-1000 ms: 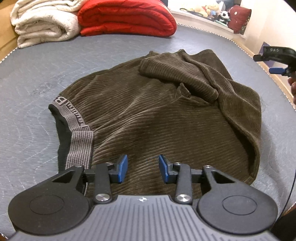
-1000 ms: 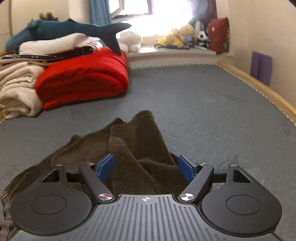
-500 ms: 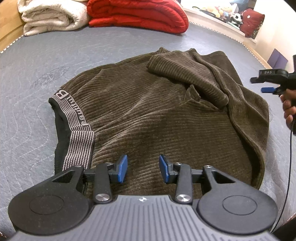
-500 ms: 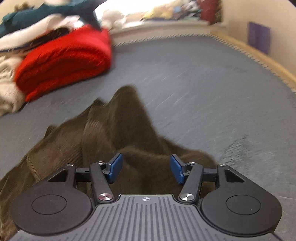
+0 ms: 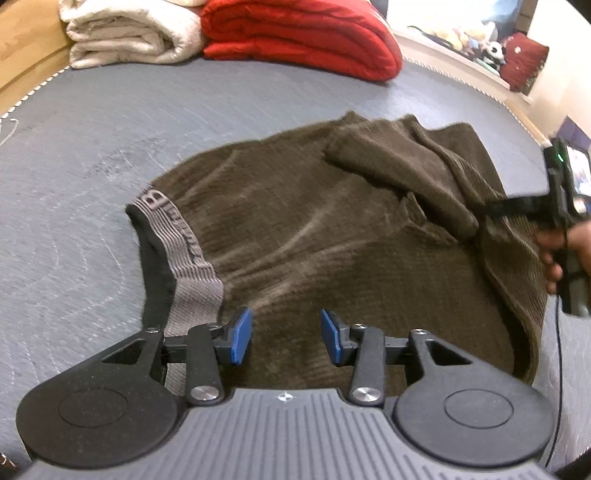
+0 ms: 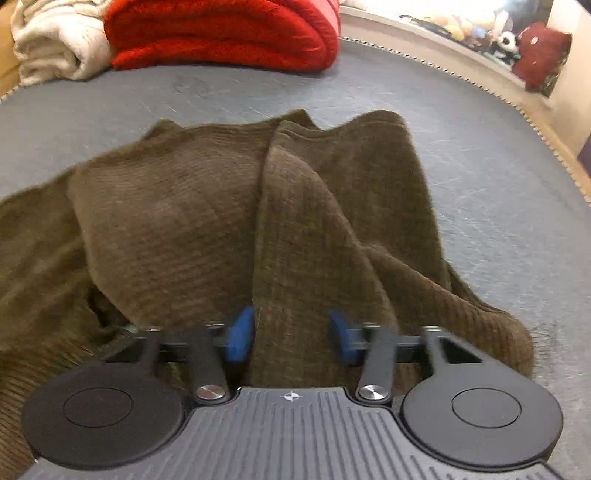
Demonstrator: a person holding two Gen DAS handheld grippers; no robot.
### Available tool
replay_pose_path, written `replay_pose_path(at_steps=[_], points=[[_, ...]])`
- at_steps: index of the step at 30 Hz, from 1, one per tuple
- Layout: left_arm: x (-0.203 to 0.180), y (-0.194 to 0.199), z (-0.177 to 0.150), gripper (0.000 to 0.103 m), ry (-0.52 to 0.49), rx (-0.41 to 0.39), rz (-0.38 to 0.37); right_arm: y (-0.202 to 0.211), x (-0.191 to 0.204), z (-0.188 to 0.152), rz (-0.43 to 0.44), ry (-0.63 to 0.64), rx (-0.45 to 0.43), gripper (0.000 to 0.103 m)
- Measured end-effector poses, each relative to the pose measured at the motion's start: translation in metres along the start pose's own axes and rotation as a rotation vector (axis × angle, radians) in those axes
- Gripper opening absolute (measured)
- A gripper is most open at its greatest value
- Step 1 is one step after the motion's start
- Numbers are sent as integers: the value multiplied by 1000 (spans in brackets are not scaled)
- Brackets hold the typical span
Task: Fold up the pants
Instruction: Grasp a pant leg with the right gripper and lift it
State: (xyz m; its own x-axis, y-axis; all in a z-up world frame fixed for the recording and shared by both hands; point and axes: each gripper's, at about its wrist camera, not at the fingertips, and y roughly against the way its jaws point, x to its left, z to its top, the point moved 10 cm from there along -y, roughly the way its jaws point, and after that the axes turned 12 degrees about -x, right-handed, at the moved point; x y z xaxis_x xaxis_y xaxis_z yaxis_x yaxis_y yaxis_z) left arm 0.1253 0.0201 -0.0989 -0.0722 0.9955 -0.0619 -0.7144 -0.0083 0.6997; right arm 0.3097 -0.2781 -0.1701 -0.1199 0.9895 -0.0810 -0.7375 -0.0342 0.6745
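Dark brown corduroy pants lie bunched on the grey bed, with a grey lettered waistband at the left. My left gripper is open, just above the near edge of the pants beside the waistband. My right gripper is open, its blue pads on either side of a raised fold of the pants. In the left wrist view the right gripper's body shows, reaching over the right side of the pants.
A folded red blanket and a folded cream blanket lie at the far end of the grey mattress. Stuffed toys sit on a ledge at the back right. The bed's wooden edge runs along the right.
My right gripper has dropped down onto the pants and its jaws have narrowed around a fold. My left gripper has shifted slightly, staying open over the near edge.
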Motion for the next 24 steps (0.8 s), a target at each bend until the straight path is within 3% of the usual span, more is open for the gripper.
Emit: replay_pose_path(at_steps=[1, 6, 11, 16, 19, 24], points=[[1, 1, 3, 46, 4, -6, 3, 3, -7, -2, -9, -16, 9, 11], [8, 10, 18, 46, 28, -44, 14, 52, -54, 13, -38, -126, -58, 0], [14, 24, 22, 46, 41, -66, 14, 138, -125, 9, -75, -213, -156, 0], [24, 45, 18, 46, 53, -74, 16, 203, -202, -72, -113, -305, -107, 0], [19, 57, 25, 51, 23, -81, -18, 228, -217, -101, -137, -340, -119, 3], [-3, 59, 53, 54, -59, -49, -79, 245, -198, -76, -68, -457, -235, 10]])
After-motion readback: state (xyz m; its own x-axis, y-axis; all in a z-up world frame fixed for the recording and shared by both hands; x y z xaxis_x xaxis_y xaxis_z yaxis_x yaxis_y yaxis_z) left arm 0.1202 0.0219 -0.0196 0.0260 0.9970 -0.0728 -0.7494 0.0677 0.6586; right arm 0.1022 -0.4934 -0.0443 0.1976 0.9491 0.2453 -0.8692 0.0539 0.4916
